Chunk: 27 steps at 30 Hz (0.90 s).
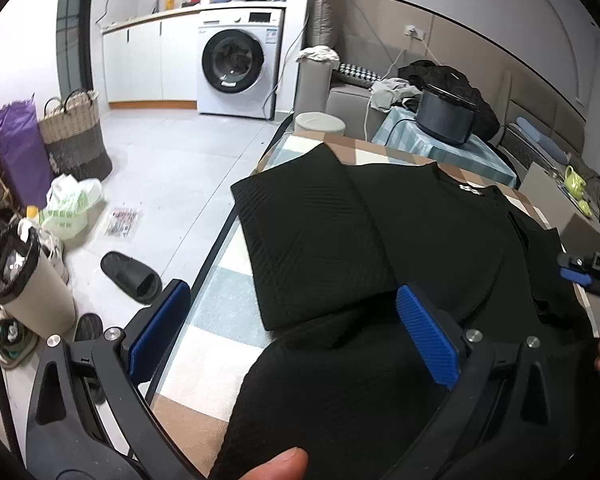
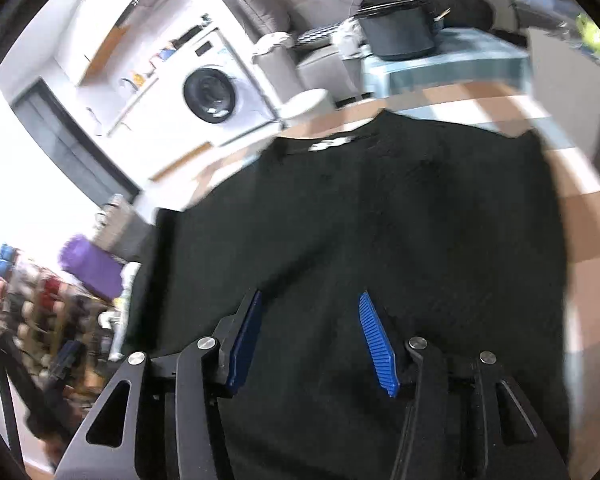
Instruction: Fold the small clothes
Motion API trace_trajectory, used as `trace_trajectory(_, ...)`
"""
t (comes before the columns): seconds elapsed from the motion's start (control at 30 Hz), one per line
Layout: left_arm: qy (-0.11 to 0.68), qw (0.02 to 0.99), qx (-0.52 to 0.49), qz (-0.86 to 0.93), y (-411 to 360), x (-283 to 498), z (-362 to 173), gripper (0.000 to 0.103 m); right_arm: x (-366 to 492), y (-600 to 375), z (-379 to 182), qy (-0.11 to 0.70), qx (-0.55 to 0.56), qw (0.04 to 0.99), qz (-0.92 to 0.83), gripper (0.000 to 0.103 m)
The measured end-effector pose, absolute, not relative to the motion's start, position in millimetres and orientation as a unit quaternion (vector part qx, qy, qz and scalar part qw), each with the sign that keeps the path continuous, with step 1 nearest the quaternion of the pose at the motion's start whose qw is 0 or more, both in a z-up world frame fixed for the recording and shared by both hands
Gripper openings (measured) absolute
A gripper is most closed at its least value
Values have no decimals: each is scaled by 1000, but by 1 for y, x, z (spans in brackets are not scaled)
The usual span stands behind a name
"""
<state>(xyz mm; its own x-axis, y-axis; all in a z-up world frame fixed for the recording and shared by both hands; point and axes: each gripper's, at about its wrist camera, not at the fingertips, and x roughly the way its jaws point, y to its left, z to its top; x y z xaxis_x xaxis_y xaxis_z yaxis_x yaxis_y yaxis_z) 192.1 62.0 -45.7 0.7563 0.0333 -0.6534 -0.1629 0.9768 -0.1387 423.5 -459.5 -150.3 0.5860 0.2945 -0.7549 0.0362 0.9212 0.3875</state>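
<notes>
A black ribbed T-shirt (image 1: pixel 380 232) lies on the checkered table (image 1: pixel 228 300). Its left side is folded over the body, and its collar with a white label (image 1: pixel 470 189) points away. My left gripper (image 1: pixel 292 320) is open above the shirt's near left part, with cloth between its blue pads but not clamped. The shirt (image 2: pixel 400 216) fills the right wrist view, which is blurred. My right gripper (image 2: pixel 310 320) is open just above the shirt's lower middle. The right gripper also shows at the right edge of the left wrist view (image 1: pixel 588 276).
The table's left edge (image 1: pixel 216 256) drops to a floor with slippers (image 1: pixel 130 278), a bin (image 1: pixel 24 288), bags and a basket (image 1: pixel 76 136). A washing machine (image 1: pixel 236 62) stands behind. A dark pot (image 1: pixel 446 114) sits on a side table beyond the shirt. A cardboard box (image 1: pixel 560 208) is at right.
</notes>
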Motion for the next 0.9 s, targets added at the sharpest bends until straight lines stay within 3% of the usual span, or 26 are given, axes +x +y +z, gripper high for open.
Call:
trace_trajectory(0.13, 366, 920, -131, 53, 76, 198, -54, 102, 418, -476, -165, 482, 201, 853, 14, 52)
trace_trajectory(0.3, 369, 912, -164, 69, 93, 198, -61, 102, 393, -463, -151, 463, 193, 864, 37, 52)
trace_trajectory(0.5, 412, 865, -285, 19, 115, 208, -78, 102, 360, -461, -142, 447, 199, 870, 53, 54)
trace_trajectory(0.63, 430, 846, -315, -10, 112, 219, -90, 88, 340, -464, -143, 441, 209, 871, 55, 55)
trace_trajectory(0.9, 438, 791, -423, -52, 121, 246, -127, 85, 322, -475, -145, 434, 228, 870, 45, 56)
